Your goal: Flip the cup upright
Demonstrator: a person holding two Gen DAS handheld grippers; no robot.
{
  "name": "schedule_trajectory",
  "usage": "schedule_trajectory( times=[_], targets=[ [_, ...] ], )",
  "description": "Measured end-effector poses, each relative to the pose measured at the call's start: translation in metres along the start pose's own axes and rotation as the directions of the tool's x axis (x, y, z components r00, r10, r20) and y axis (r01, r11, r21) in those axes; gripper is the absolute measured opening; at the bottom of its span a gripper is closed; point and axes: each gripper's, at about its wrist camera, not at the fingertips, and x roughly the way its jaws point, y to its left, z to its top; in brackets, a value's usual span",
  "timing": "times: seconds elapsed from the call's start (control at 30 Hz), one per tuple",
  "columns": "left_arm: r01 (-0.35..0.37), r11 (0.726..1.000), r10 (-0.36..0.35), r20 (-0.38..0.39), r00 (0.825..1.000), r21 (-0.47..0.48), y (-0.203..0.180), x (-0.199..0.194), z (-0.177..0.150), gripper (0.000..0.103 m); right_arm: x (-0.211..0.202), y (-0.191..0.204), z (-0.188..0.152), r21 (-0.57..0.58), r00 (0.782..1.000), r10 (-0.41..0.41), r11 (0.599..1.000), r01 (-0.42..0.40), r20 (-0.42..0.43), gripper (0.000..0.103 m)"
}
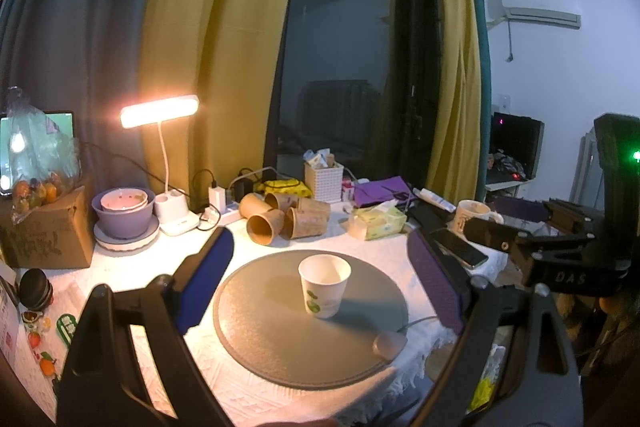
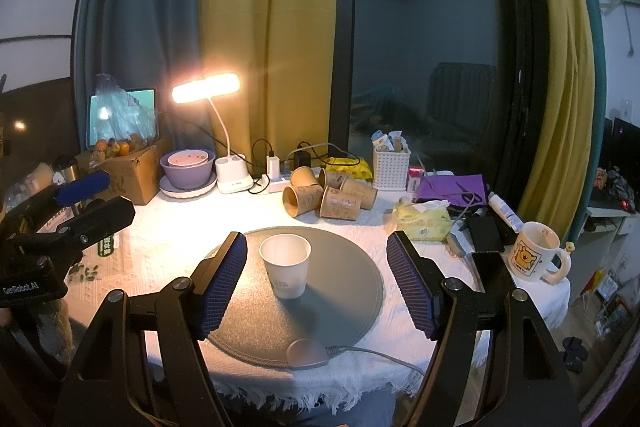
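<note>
Table (image 2: 168,231): white textured cloth, fringed at the near edge.

Round grey mat (image 1: 280,343) (image 2: 344,291): lies at the middle of the table; a small grey tab with a cord sits at its near rim.

Left gripper (image 1: 320,283): jaws wide apart, holding nothing. The cup on the mat shows between its blue-padded fingers (image 1: 206,279), clear of both, a little nearer the right-hand one. Seen from the right wrist camera, its body carries the lettering "GenRobot.AI".

Right gripper (image 2: 320,279): jaws wide apart, empty. The cup shows between its fingers (image 2: 222,283), nearer the left-hand one, touching neither. From the left wrist camera, its body reads "DAS".

Mug (image 2: 534,257): right of the mat, cream, with a yellow cartoon picture; its small caption is too fine to read.

Cup (image 1: 324,285) (image 2: 286,265): white paper, upright, mouth open upward, on the far half of the mat. Green print on one side; faint grey script on the other, unreadable.
</note>
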Motion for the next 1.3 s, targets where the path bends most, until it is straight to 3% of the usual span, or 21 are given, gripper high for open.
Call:
schedule_trajectory(
  times=[1.3],
  targets=[
    [0.01,1.0,-0.01,0.007,1.0,-0.003,-0.0054,-0.0066,-0.0092,0.09,0.0027,0.0029,-0.0059,-0.002,1.0,0.0,1.0,0.0,-0.01,0.075]
  ],
)
